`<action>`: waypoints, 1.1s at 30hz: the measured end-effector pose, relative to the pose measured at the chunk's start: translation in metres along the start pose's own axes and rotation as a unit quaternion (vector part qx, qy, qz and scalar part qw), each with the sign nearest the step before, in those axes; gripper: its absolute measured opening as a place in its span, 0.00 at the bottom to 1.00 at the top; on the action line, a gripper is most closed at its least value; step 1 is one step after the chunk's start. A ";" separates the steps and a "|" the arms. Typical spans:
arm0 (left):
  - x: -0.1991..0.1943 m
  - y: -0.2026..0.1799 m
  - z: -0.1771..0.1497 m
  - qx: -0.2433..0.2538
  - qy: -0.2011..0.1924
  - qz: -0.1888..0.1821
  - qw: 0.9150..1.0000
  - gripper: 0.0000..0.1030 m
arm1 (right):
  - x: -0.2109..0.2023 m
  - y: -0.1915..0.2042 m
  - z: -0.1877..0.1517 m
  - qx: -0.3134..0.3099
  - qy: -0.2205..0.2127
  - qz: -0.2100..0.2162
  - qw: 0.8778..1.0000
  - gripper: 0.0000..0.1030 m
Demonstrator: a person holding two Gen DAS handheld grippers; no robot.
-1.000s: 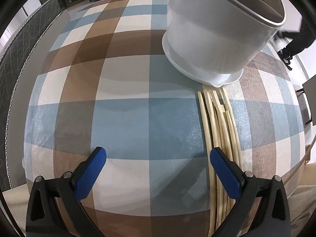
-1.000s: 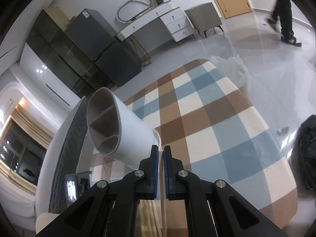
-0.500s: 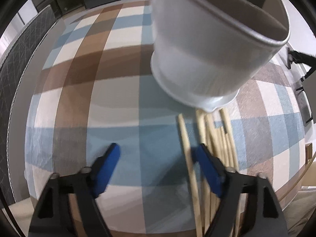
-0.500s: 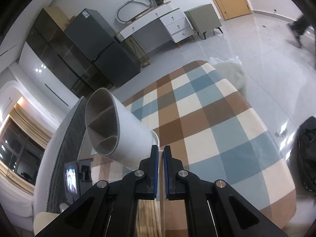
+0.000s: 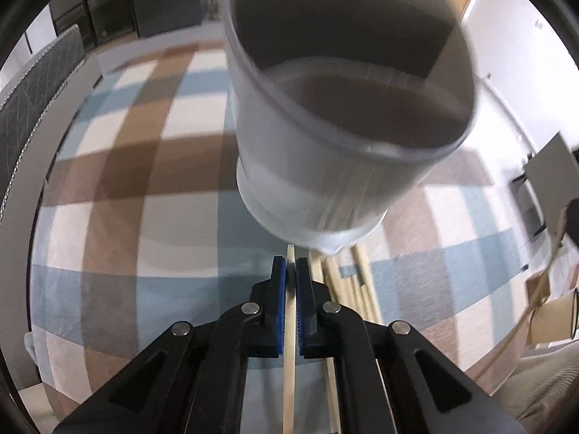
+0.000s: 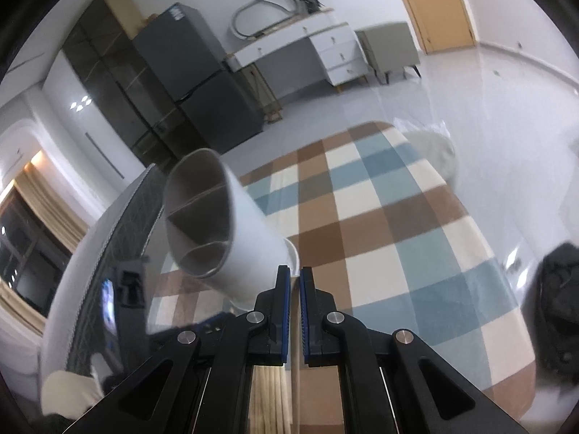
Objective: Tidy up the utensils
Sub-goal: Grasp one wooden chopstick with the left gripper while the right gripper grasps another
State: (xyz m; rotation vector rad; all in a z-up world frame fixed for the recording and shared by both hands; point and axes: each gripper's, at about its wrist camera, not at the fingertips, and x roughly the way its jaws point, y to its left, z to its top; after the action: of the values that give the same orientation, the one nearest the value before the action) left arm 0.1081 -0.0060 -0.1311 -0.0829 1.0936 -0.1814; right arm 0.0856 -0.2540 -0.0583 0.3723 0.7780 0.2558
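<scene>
The left gripper [image 5: 290, 271] has its blue pads pressed together on a single pale wooden chopstick [image 5: 288, 379], which runs lengthwise between the jaws and pokes out just past the fingertips. Just to the right of those jaws lie the other chopsticks [image 5: 356, 289] in a loose bundle on the checked tablecloth [image 5: 144, 217], their far ends reaching under the base of the white utensil holder [image 5: 325, 166]. The holder stands directly ahead of the left jaws, close and blurred, its wide mouth showing an inner divider; the held chopstick's tip ends just short of its foot.

The right gripper [image 6: 295, 275] has its jaws nearly together, with only a thin slit between the blue pads; whether anything is pinched in it cannot be told. Below and behind the jaws, between the black arms, a strip of the pale chopstick bundle [image 6: 269, 398] shows. Just ahead and left of the right fingertips the holder [image 6: 224, 231] appears with its divided mouth turned to the left. The brown, blue and cream cloth spreads ahead and to the right, with a dark fridge [image 6: 202, 83] and a white dresser [image 6: 318, 47] far beyond.
</scene>
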 end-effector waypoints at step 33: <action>-0.119 -0.016 -0.012 0.004 -0.148 -0.049 0.988 0.01 | -0.057 0.058 -0.027 -0.116 -0.063 0.005 0.991 0.03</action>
State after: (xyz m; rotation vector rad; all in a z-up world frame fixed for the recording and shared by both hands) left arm 0.0428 0.0012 -0.0300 -0.1519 0.7935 -0.2529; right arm 0.0223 -0.2154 -0.0157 0.1709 0.6146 0.3249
